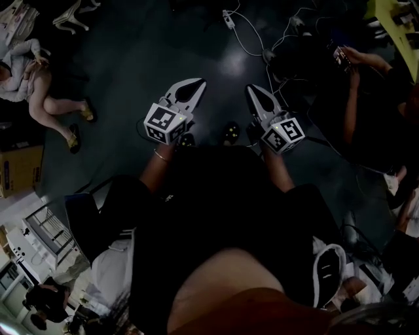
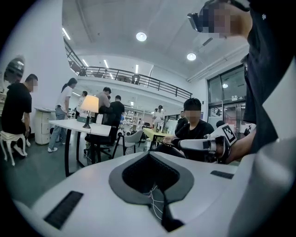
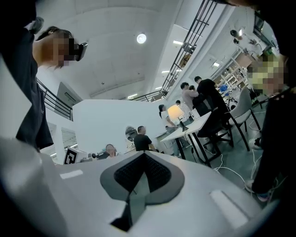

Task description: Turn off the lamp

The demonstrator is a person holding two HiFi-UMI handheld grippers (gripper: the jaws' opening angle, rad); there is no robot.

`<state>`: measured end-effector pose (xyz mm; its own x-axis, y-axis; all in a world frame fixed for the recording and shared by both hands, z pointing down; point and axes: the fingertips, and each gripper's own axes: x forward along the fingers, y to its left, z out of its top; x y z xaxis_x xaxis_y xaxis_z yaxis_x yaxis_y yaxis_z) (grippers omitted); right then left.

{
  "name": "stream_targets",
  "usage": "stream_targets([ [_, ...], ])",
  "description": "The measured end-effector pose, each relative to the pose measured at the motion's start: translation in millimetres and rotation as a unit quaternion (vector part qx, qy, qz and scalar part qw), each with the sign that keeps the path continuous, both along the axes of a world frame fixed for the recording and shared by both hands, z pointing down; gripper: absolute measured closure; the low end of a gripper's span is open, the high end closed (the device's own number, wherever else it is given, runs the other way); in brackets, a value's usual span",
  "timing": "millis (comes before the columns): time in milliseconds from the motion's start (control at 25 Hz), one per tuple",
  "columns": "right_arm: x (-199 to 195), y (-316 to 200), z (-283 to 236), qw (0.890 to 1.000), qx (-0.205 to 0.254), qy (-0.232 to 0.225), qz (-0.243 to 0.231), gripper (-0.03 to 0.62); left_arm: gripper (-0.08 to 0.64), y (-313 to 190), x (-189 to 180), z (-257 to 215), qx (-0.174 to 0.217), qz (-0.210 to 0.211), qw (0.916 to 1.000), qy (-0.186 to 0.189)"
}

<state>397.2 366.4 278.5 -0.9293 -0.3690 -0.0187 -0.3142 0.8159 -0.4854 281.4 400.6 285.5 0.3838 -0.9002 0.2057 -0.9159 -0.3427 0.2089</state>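
A lit table lamp (image 2: 89, 104) with a cream shade stands on a white table (image 2: 69, 124) far across the room; in the right gripper view the lamp (image 3: 175, 112) glows on that same table (image 3: 194, 125). Both grippers are held side by side in front of the person's body, well short of the lamp. My left gripper (image 1: 190, 88) is shut with nothing between its jaws, tip (image 2: 149, 155) aimed slightly down. My right gripper (image 1: 255, 93) is shut and empty too, tip (image 3: 143, 155) held level. The right gripper (image 2: 208, 143) also shows at the right of the left gripper view.
Several people stand round the lamp table (image 2: 111, 109). A person in black (image 2: 189, 129) sits nearer with a phone. Chairs (image 2: 132, 139) stand by the table. Cables and a power strip (image 1: 229, 19) lie on the dark floor; a seated person's legs (image 1: 55, 105) are at left.
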Motion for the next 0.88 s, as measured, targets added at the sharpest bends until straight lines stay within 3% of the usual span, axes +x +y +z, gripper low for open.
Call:
stream_targets([
  [400,27.3,-14.1,-1.5,1.0,-0.001,-0.022,-0.009,0.592,0.554,-27.6,24.0,11.6,-0.007,0.004,0.9998,0.019],
  [600,46.5,-32.3,7.9,1.0,-0.01,-0.018,-0.011,0.592,0.554,-44.5,43.2,14.9,-0.005,0.007,1.0,0.002],
  [880,42.1,-55.6,7.7,0.999,-0.007,-0.026,-0.043,0.592,0.554,-54.0,37.7,6.1,0.003,-0.035,0.9994,-0.006],
])
